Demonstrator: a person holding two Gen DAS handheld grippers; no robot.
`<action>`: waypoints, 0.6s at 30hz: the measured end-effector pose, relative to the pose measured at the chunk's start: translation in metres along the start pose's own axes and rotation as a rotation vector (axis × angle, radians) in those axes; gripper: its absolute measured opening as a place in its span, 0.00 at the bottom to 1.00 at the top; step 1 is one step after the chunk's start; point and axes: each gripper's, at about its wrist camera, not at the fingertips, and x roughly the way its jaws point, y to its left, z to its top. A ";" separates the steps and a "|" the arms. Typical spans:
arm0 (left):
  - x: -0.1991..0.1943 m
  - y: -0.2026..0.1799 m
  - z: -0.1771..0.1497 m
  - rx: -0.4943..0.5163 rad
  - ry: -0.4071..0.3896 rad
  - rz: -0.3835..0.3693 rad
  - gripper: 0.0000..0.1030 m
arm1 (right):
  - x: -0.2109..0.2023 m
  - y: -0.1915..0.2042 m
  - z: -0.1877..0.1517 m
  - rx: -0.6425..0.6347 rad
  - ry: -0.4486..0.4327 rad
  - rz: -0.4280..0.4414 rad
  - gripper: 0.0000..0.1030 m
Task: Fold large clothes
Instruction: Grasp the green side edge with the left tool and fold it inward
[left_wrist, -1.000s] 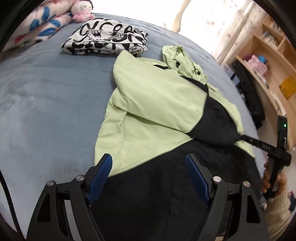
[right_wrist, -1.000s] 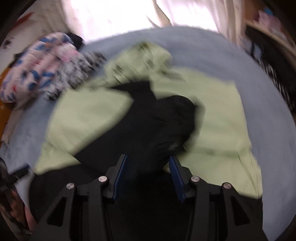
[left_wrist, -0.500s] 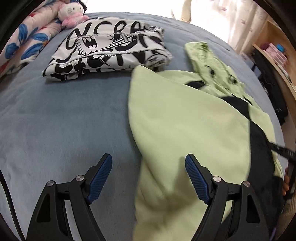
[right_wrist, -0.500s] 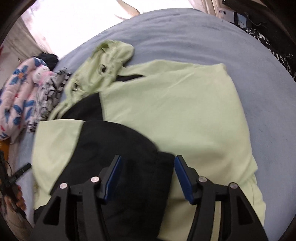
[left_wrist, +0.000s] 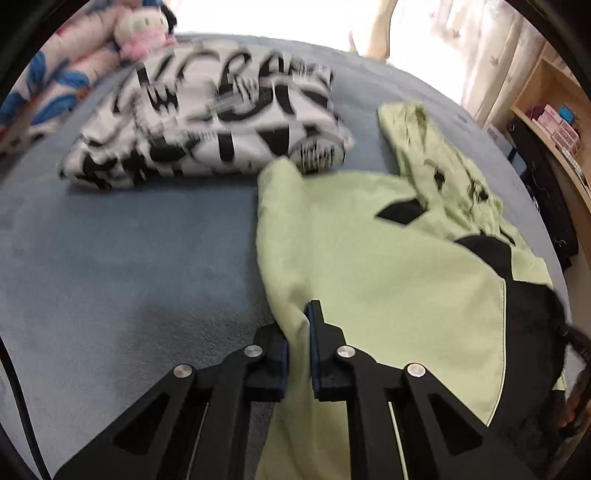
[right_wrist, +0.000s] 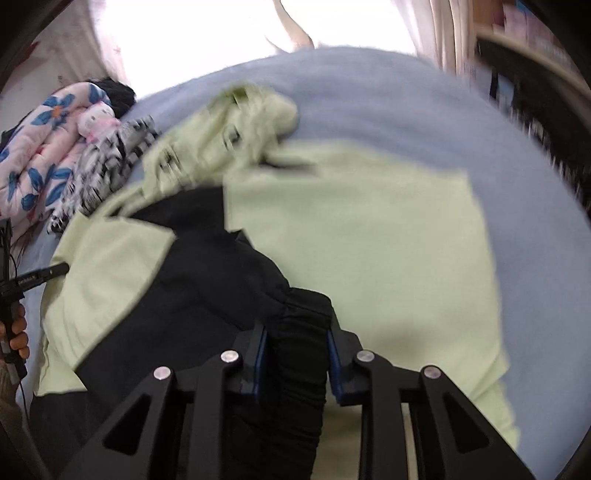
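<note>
A green and black hoodie (left_wrist: 388, 266) lies spread out on the blue bed (left_wrist: 129, 258). Its hood (left_wrist: 436, 147) points to the far end of the bed, near the bright window.

The left gripper (left_wrist: 297, 332) is pinched tight on the left edge of the hoodie, where the green cloth is folded over. A thin strip of green cloth sits between the two blue pads.

The right gripper (right_wrist: 295, 350) has a black sleeve cuff (right_wrist: 301, 332) between its fingers. The fingers are closing on the cuff and the pads touch both sides of it (the cuff looks thick and bunched up). The black sleeve lies across the middle of the hoodie.

Beyond the hoodie lies a folded black and white shirt (left_wrist: 210, 122), just touching the green corner. Behind it sit a small pink and white plush toy (left_wrist: 140, 29) and a flowery blanket (right_wrist: 40, 147).

At the left edge of the right view, a hand (right_wrist: 16, 332) holds the handle of the other gripper.
</note>
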 end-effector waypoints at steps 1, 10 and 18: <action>-0.004 -0.001 0.001 -0.004 -0.030 0.005 0.06 | -0.005 0.004 0.010 -0.013 -0.050 -0.017 0.25; 0.025 0.014 -0.004 -0.030 -0.051 0.163 0.24 | 0.092 0.002 0.037 -0.009 0.107 -0.154 0.36; -0.025 0.028 -0.003 -0.078 -0.089 0.180 0.35 | 0.036 -0.001 0.024 0.064 0.000 -0.128 0.47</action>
